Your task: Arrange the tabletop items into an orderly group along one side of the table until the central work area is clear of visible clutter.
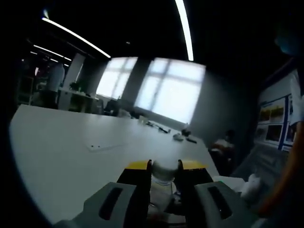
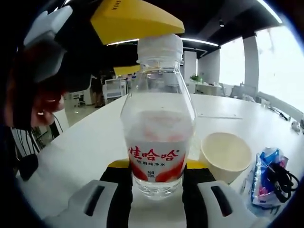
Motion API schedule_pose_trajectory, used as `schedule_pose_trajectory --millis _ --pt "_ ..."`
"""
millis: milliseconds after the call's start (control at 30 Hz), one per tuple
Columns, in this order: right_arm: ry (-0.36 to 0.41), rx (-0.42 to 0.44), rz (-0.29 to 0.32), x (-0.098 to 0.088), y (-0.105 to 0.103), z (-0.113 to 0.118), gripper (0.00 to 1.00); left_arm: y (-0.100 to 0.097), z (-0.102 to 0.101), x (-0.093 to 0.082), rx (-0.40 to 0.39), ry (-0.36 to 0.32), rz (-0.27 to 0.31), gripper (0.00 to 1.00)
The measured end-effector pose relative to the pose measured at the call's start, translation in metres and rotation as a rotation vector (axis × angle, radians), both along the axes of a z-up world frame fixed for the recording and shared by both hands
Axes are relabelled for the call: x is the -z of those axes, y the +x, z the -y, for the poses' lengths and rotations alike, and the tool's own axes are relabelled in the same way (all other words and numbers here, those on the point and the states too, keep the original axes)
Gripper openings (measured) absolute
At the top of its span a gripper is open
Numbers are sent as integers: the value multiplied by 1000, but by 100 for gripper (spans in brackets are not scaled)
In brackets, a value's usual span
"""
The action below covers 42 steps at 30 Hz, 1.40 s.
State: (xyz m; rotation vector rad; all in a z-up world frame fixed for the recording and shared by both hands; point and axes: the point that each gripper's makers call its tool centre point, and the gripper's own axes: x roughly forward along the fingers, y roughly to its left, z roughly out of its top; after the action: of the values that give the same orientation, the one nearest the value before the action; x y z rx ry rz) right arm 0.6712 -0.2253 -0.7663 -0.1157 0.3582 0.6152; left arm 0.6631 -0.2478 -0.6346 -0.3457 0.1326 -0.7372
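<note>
Left gripper view: we see the left gripper with its fingers closed in on the cap of a pale bottle-like thing, low and blurred, too dim to name for certain.
Worktop there: the long white worktop runs off toward the windows; a thin flat item lies alone mid-surface, and small dark clutter sits near the far edge.
Right gripper view: the right gripper has its fingers set on either side of the base of a water bottle, upright on the worktop; we cannot tell whether they press it or merely flank it.
From above: a yellow-tipped finger of the other gripper is at the bottle's cap.
Handling: we judge the bottle light, thin-walled clear plastic, partly filled, easily squeezed and slippery; hold low around the labelled belly.
Neighbours: a cream paper cup stands just beside the bottle; a blue packet with a dark cord on it lies near the worktop's edge.
Obstacles: we think the cup could tip if the bottle slides that way.
</note>
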Motion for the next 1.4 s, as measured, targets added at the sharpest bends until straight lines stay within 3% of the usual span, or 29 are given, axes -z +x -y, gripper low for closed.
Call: schedule_pose_trajectory --millis 367,467,600,733,1167,1400 --pt "-15 -1 -4 1 -1 1 38 1 -1 -1 -2 -4 2 19" --pt "-35 4 -34 8 -5 5 38 2 -1 1 -2 -1 -2 21" --pt "9 11 -37 7 -9 6 42 3 -2 2 0 -2 -4 24" --pt "-14 -1 -48 10 -12 6 42 3 -2 4 3 -9 -13 25" --pt "0 -28 -83 14 -24 12 48 5 -7 9 -9 -7 -34 39" --pt "3 -98 -99 14 -31 15 52 0 -9 14 -8 8 -53 45"
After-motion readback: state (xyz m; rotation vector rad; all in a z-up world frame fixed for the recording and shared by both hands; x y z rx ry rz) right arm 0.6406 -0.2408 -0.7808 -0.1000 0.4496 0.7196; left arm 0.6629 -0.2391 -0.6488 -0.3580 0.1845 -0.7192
